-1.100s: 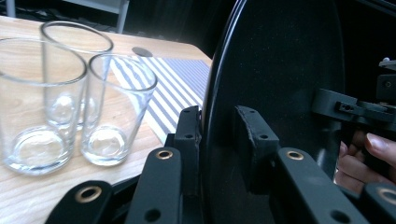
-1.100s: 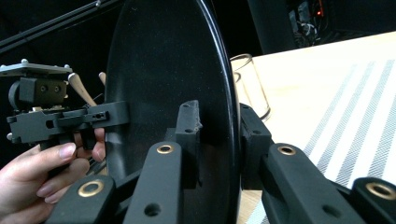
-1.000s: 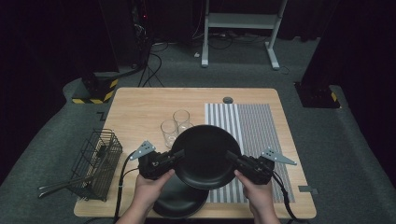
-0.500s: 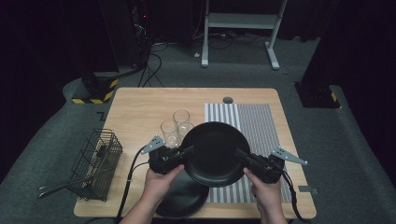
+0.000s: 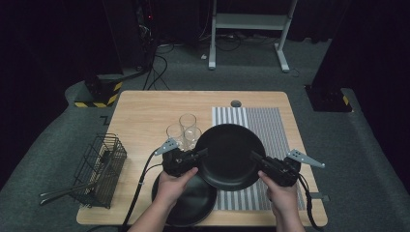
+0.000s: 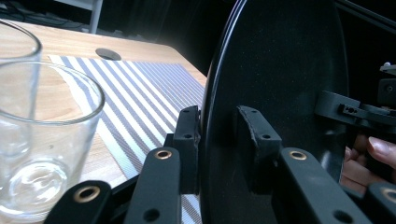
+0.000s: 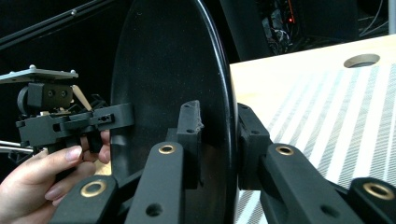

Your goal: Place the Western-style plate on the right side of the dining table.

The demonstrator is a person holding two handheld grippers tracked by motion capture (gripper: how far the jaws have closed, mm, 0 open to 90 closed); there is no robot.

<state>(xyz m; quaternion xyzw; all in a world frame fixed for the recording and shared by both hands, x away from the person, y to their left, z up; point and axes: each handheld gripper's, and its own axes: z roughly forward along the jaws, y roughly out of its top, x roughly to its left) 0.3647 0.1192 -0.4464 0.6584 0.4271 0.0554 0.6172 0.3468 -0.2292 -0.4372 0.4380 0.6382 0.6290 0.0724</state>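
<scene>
In the high view, a black plate (image 5: 228, 155) is held above the bench (image 5: 145, 111) between two claws. The left claw (image 5: 202, 153) grips its left rim and the right claw (image 5: 255, 157) grips its right rim. The plate is partly over the striped mat (image 5: 270, 121) and just beside two glasses (image 5: 186, 130). A second black plate (image 5: 186, 205) lies on the bench under the left hand (image 5: 171, 186). A wire basket (image 5: 99, 166) stands at the left edge of the bench.

In the left gripper view, the left claw (image 6: 217, 140) has one jaw on each face of the plate rim (image 6: 219, 93), closed on it. A glass (image 6: 42, 140) stands near, on the left.

In the right gripper view, the right claw (image 7: 219, 135) is clamped on the plate rim (image 7: 224, 84) in the same way, and the left claw (image 7: 109, 116) holds the far rim.
</scene>
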